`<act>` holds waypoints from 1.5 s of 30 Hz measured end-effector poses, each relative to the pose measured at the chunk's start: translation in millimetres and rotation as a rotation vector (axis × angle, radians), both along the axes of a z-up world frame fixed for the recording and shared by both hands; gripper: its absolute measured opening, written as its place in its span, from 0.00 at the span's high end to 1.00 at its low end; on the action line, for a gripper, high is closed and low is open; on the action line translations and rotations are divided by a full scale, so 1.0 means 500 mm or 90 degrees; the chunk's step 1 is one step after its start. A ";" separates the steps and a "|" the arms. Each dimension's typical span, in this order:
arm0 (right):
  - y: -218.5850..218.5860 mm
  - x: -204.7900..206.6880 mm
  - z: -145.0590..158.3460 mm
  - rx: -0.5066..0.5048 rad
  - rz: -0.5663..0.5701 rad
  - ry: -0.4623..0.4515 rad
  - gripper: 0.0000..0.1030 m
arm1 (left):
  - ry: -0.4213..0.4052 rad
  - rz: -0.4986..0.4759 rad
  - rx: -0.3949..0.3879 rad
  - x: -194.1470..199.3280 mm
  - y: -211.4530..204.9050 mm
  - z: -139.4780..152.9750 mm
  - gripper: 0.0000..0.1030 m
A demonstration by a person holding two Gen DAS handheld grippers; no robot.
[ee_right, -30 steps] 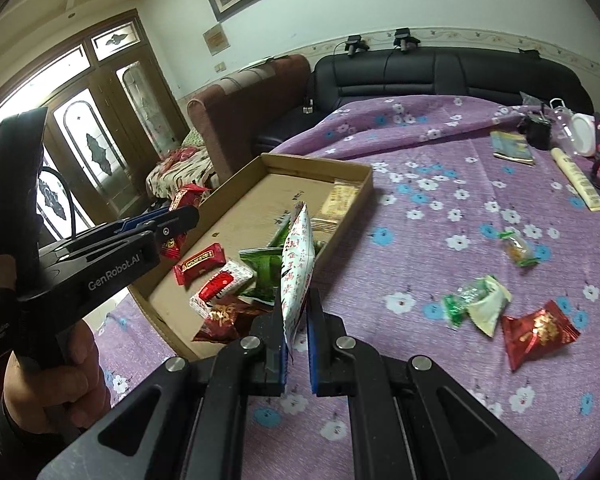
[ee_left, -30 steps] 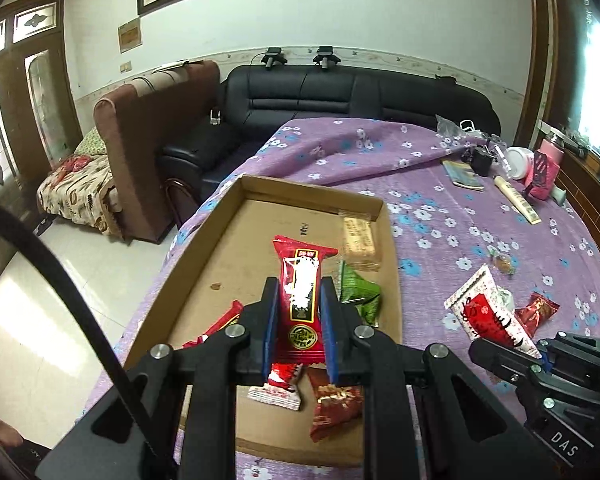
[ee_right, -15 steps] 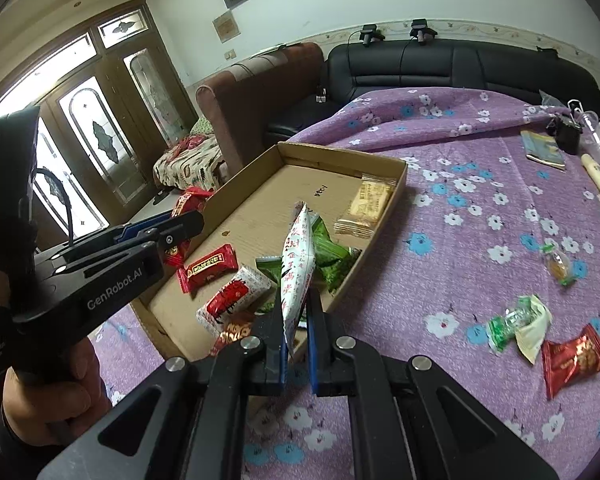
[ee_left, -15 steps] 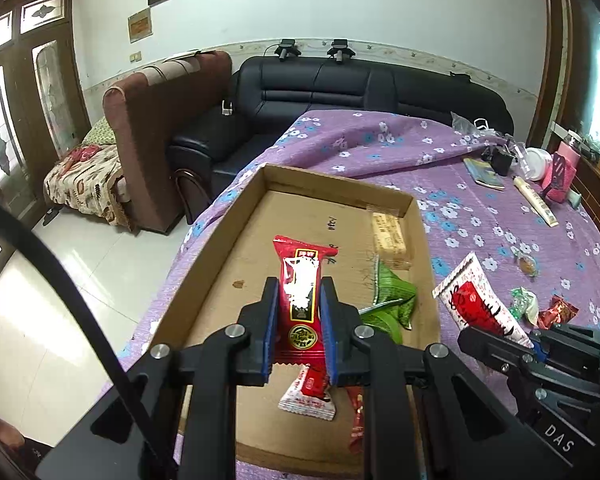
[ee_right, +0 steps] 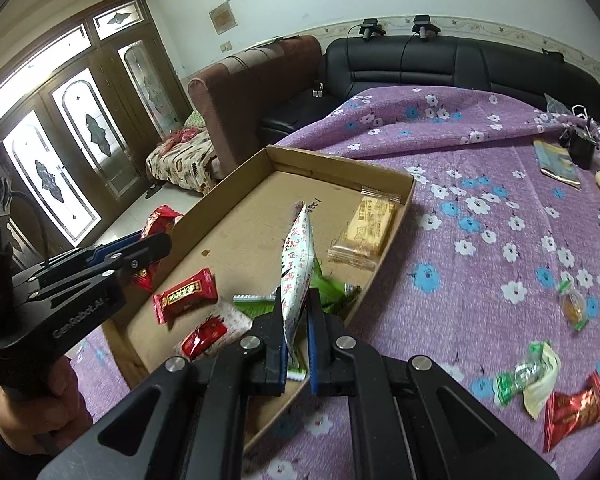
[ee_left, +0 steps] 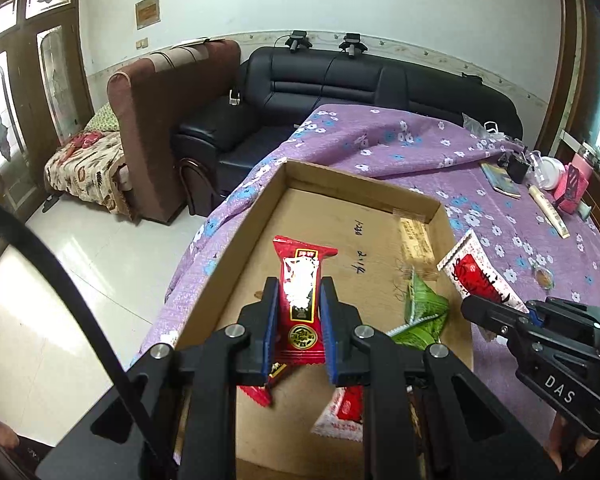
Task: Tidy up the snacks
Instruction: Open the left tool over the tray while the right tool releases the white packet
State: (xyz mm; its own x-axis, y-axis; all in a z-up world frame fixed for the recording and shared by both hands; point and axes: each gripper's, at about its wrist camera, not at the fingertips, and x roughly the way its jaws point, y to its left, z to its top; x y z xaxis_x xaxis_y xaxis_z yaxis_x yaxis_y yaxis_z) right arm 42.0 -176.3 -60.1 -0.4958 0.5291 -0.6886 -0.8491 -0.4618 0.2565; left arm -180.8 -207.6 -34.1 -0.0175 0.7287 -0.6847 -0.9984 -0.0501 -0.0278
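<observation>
My left gripper [ee_left: 299,300] is shut on a red snack packet [ee_left: 302,292] and holds it over the near left part of the shallow cardboard box [ee_left: 356,190]. My right gripper [ee_right: 296,308] is shut on a white and red snack packet [ee_right: 298,264], held edge-up above the box's [ee_right: 340,164] near right side. The packet also shows in the left wrist view [ee_left: 474,270]. In the box lie a red candy [ee_right: 184,294], a white and red packet [ee_right: 212,332], green packets [ee_left: 420,312] and a clear biscuit pack [ee_right: 366,228].
Loose sweets lie on the purple flowered cloth [ee_right: 480,240] at the right: a green and white one [ee_right: 528,372], a red one [ee_right: 576,412], a small clear one [ee_right: 574,306]. A booklet [ee_right: 558,162] and a stick-shaped pack [ee_left: 548,210] lie further back. A black sofa [ee_left: 360,84] stands behind.
Both grippers have moved forward over the box with their packets still held. The right packet now hangs above the box's right side instead of outside its near edge.
</observation>
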 end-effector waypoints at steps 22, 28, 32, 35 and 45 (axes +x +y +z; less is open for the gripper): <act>0.131 -0.067 -0.042 -0.031 0.026 -0.048 0.95 | 0.007 -0.019 -0.106 0.019 0.148 -0.055 0.78; 0.133 -0.072 -0.054 -0.043 0.033 -0.050 0.94 | 0.027 -0.014 -0.134 0.027 0.159 -0.065 0.72; 0.130 -0.066 -0.054 -0.040 0.025 -0.045 0.94 | 0.035 -0.006 -0.129 0.025 0.154 -0.061 0.42; 0.123 -0.055 -0.048 -0.042 0.021 -0.033 0.93 | 0.032 -0.001 -0.116 0.022 0.144 -0.050 0.33; 0.057 0.007 0.004 -0.009 -0.005 0.010 0.73 | 0.025 -0.013 -0.097 0.042 0.098 -0.019 0.30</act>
